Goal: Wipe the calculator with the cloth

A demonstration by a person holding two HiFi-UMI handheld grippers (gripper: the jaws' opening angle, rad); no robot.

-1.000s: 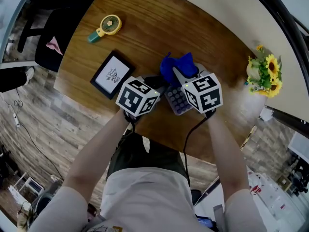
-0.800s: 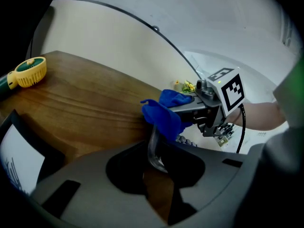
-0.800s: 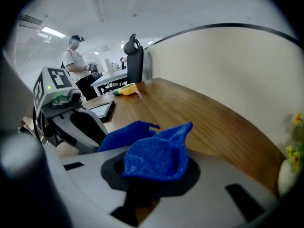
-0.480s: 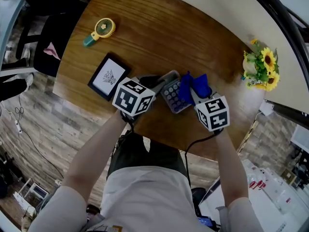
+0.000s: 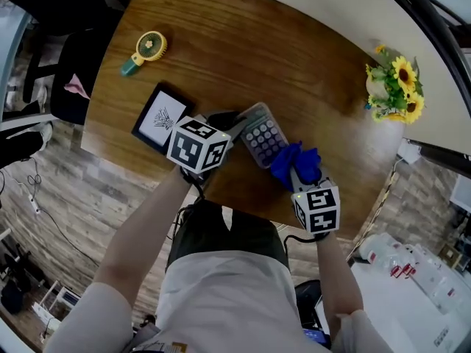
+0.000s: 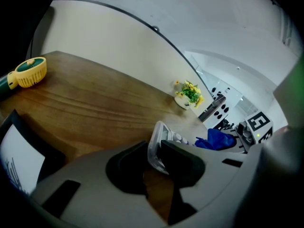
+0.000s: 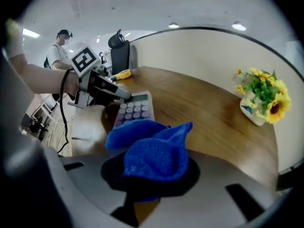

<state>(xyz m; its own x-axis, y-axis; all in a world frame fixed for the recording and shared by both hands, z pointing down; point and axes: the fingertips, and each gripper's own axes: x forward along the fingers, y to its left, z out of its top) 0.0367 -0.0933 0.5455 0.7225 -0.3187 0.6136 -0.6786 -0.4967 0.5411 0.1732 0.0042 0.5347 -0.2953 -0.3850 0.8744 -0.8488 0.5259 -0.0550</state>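
A grey calculator (image 5: pixel 263 134) with rows of round keys lies on the wooden table (image 5: pixel 294 57). My left gripper (image 5: pixel 232 128) is shut on its left end; in the left gripper view the pads pinch the calculator's edge (image 6: pixel 156 146). A crumpled blue cloth (image 5: pixel 294 165) is clamped in my right gripper (image 5: pixel 297 173), at the calculator's near right corner. In the right gripper view the cloth (image 7: pixel 154 153) bulges out of the jaws, with the calculator (image 7: pixel 135 110) and the left gripper (image 7: pixel 116 93) just beyond it.
A black-framed tablet (image 5: pixel 160 118) lies left of the left gripper. A yellow hand fan (image 5: pixel 145 50) sits at the far left. A vase of sunflowers (image 5: pixel 394 87) stands at the right edge. The table's near edge runs just below both grippers.
My right gripper has dragged the blue cloth from the calculator's far end, across the keys, to its near right corner. The left gripper and the calculator have stayed in place.
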